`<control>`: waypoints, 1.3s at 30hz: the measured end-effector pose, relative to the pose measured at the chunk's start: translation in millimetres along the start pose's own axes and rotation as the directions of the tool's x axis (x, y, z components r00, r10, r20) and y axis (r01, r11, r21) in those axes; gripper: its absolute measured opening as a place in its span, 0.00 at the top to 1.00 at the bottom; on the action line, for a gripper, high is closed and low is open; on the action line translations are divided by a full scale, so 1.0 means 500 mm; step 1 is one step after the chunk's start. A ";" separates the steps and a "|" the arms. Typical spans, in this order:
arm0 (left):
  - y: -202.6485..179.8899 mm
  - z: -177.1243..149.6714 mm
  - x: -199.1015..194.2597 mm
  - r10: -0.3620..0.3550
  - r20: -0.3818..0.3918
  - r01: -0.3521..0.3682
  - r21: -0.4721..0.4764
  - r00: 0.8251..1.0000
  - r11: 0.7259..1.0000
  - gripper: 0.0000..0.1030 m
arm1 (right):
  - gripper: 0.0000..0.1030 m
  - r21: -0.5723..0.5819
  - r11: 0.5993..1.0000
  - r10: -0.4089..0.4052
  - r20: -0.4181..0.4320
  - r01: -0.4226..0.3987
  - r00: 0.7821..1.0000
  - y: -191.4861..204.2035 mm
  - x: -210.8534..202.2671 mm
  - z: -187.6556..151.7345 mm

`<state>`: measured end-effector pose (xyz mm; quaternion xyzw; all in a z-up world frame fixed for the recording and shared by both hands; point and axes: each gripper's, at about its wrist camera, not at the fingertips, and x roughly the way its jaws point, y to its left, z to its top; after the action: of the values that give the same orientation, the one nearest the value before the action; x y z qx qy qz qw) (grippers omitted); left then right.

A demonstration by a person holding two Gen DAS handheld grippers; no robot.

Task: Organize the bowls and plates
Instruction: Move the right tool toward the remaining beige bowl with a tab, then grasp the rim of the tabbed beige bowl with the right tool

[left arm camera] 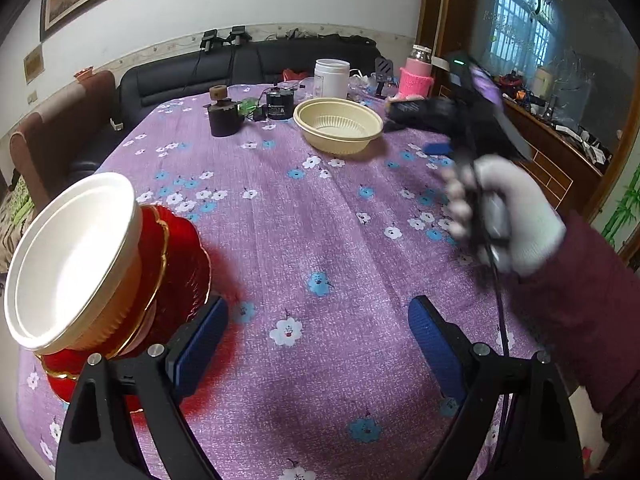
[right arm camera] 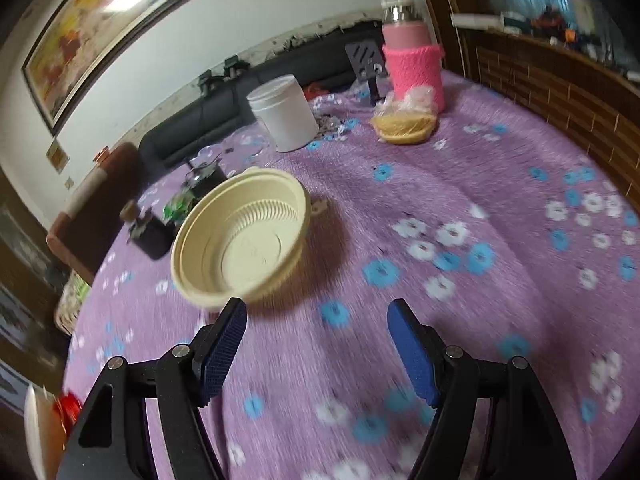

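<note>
A round bench (left arm camera: 320, 240) draped in a purple floral cloth is seen from 2 wrist cameras. In the left wrist view, the left tongs (left arm camera: 318, 344) are held wide open at the bottom of the frame, with only cloth between the blue pads. Just beside the left pad, at the lower left of the frame, a white bowl (left arm camera: 72, 256) is seen nested on a stack of red gold-rimmed plates (left arm camera: 176, 272). A cream ribbed bowl (left arm camera: 338, 124) is set upright at the upper centre of the frame, well apart from the stack. The right tongs (left arm camera: 436, 148), blurred, are carried at the right of the frame by a white-gloved hand (left arm camera: 508, 216) with a maroon sleeve (left arm camera: 580, 320).

In the right wrist view, the right tongs (right arm camera: 316, 344) are shown open and empty at the bottom of the frame, with the cream ribbed bowl (right arm camera: 244, 240) just above the left pad; contact cannot be told. A white canister (right arm camera: 286, 114) and a pink flask (right arm camera: 414, 60) are seen in the upper part of the frame, near the far edge of the bench (right arm camera: 440, 220).
</note>
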<state>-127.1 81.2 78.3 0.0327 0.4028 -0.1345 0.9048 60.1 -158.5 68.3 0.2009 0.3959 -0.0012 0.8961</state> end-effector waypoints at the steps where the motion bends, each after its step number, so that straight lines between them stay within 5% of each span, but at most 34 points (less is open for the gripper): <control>1: -0.005 0.001 0.000 0.007 -0.001 -0.007 0.011 1.000 1.000 0.12 | 0.25 0.014 1.000 0.008 -0.028 -0.007 1.000 0.002 0.026 0.016; 6: -0.014 0.002 0.001 0.027 -0.014 -0.026 0.043 1.000 0.999 0.12 | 0.25 0.158 0.985 0.104 -0.180 -0.075 0.978 -0.012 0.137 0.045; 7: -0.015 0.004 0.002 0.028 -0.014 -0.027 0.043 1.000 0.999 0.12 | 0.30 0.170 0.983 0.098 -0.155 -0.071 0.983 -0.014 0.138 0.047; 9: -0.013 0.005 0.002 0.027 -0.012 -0.026 0.038 1.000 0.999 0.12 | 0.57 0.169 0.982 0.117 -0.173 -0.087 0.978 -0.011 0.145 0.051; 10: -0.011 0.004 0.002 0.024 -0.012 -0.024 0.032 1.000 0.999 0.12 | 0.79 0.180 0.976 0.157 -0.187 -0.124 0.970 -0.012 0.147 0.050; 15: 0.011 0.001 0.010 -0.011 -0.020 0.011 -0.011 1.000 1.000 0.12 | 0.87 0.139 0.982 0.155 -0.193 -0.130 0.969 -0.021 0.094 0.033; 21: 0.044 -0.006 0.007 -0.051 -0.004 0.051 -0.049 0.999 0.998 0.12 | 0.88 0.090 0.983 0.181 -0.271 -0.162 0.945 -0.059 0.009 -0.015; 23: 0.060 -0.008 0.008 -0.062 -0.005 0.062 -0.069 0.998 0.996 0.12 | 0.88 0.088 0.976 0.217 -0.350 -0.199 0.911 -0.073 -0.020 -0.050; 27: 0.080 -0.007 0.017 -0.105 -0.023 0.102 -0.126 0.994 0.987 0.12 | 0.87 0.041 0.976 0.209 -0.428 -0.212 0.879 -0.076 -0.053 -0.098; 31: 0.076 -0.010 0.022 -0.117 -0.044 0.109 -0.155 0.992 0.982 0.12 | 0.85 -0.044 0.980 0.161 -0.397 -0.194 0.903 -0.058 -0.079 -0.129; 35: 0.057 -0.013 0.015 -0.089 -0.048 0.081 -0.142 0.995 0.987 0.12 | 0.62 -0.007 0.971 0.220 -0.348 -0.237 0.911 -0.064 -0.079 -0.136; 39: 0.043 -0.008 0.008 -0.060 -0.050 0.053 -0.127 0.997 0.990 0.12 | 0.61 -0.008 0.970 0.229 -0.306 -0.243 0.924 -0.065 -0.083 -0.148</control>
<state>-121.8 101.7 71.6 -0.0323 0.4356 -0.1334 0.8896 -26.2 -168.2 41.5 0.2242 0.5011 0.1466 0.8229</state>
